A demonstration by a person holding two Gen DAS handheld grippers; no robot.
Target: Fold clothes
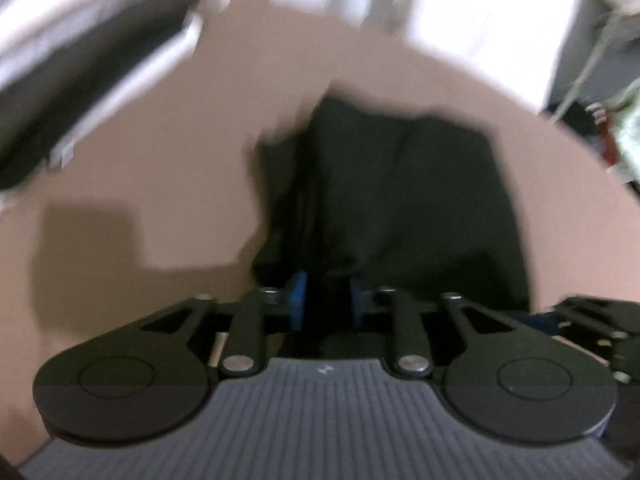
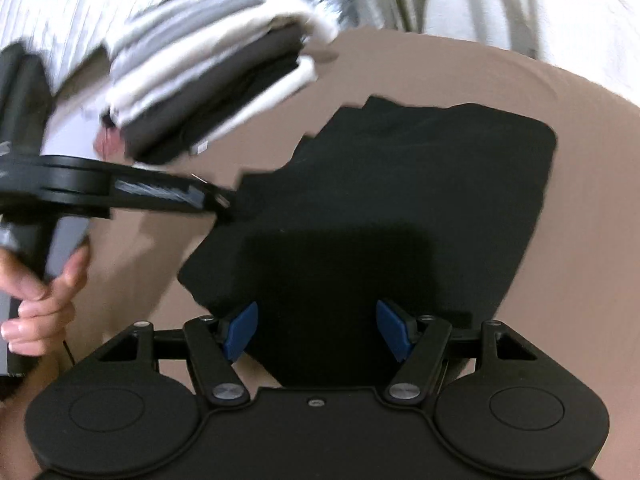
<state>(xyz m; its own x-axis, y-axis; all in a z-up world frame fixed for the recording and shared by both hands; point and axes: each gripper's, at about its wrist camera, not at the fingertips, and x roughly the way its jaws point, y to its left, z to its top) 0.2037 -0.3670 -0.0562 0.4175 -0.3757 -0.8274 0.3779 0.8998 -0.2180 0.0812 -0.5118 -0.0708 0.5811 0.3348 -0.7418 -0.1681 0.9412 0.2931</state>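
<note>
- Where it lies flat on the tan surface [image 2: 580, 208], the black garment [image 2: 400, 208] serves as the reference for every entry below; it is folded into a rough block, with a stepped, uneven edge on its left side in the right wrist view.
- Right gripper [image 2: 316, 332]: poised over the near edge of the black garment, blue pads [image 2: 240, 330] spread wide apart, nothing between them; dark cloth shows in the gap beneath.
- Left gripper [image 1: 326, 300]: at the left edge of the black garment as seen from the right wrist, its tips reaching into the cloth there. In its own blurred view the blue pads stand close together with dark fabric between them, which reads as a pinch on the garment; the blur leaves actual contact uncertain.
- Left hand [image 2: 36, 288]: left of the garment, wrapped around the handle of the left gripper.
- Stack of folded clothes [image 2: 208, 92]: beyond the garment and to its left, apart from it, layered in white, grey and black.
- Pale cloth [image 2: 500, 12]: beyond the far edge of the tan surface, behind the garment; detail is too smeared to name.
- Shadow [image 1: 100, 248]: on the tan surface left of the garment in the left wrist view.
</note>
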